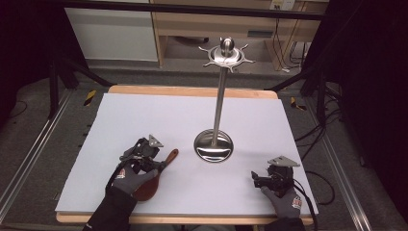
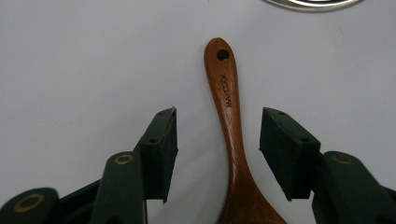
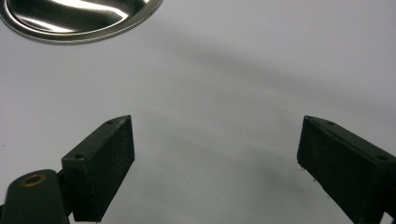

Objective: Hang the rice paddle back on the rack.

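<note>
Wooden spoon point(image 2: 232, 135) is lying flat on the white table cover point(image 1: 144, 120), and its handle runs right up the gap between the left gripper point(image 2: 218, 140)'s two black pads point(image 2: 161, 149). The pads are spread, one on each side of the handle, and neither one touches the wood as far as I can see. The handle tip with the little hanging hole sits past the fingertips, pointing toward the steel base, while the bowl end widens out back near the gripper body. There's some printed lettering along the handle, kinda hard to read. In the high view the spoon point(image 1: 153, 180) is partly under the gloved left hand point(image 1: 132, 178), with the handle poking out beyond the left gripper point(image 1: 161, 163). The right gripper point(image 3: 215, 163) is well apart from all that, its pads spread wide over bare white surface, nothing between them. Ahead of its fingertips and off to one side you get the rim of the shiny round base point(image 3: 79, 18). That base belongs to the tall metal stand point(image 1: 219, 103), a pole with a hook ring up top, standing between the two grippers and farther back on the table.
</note>
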The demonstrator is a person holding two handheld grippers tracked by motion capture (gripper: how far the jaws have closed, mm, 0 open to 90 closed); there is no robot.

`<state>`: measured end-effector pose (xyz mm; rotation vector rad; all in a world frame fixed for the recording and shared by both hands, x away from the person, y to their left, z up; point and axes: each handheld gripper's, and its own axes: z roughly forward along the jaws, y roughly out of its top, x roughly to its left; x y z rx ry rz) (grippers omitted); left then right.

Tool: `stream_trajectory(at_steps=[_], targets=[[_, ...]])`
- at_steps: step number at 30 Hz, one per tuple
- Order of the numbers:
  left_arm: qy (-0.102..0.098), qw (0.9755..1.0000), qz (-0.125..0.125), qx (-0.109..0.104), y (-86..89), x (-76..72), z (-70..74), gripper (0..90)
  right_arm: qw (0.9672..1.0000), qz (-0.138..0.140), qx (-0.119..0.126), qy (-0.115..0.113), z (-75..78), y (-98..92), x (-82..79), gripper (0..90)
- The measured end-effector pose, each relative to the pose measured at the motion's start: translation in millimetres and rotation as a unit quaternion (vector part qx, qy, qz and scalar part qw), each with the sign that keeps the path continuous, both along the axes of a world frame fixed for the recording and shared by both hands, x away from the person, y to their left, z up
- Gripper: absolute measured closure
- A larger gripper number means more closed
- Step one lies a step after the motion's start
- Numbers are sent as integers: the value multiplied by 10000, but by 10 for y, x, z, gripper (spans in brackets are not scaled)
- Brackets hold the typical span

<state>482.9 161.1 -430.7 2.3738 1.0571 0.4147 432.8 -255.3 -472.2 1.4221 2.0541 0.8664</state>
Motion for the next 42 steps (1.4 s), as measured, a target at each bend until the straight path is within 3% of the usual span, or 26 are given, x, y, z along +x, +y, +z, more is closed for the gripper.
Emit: stream_trajectory(at_steps=[15, 33, 42], targets=[[368, 9989, -101, 257, -59, 14, -122, 652, 10000, 22, -6, 58, -5, 4, 6, 118], [691, 9970, -97, 341, -80, 27, -217, 676, 9999, 59, -13, 109, -12, 14, 10, 120], [831, 9958, -8, 386, -111, 35, -204, 737, 9999, 65, -10, 136, -11, 14, 11, 121]])
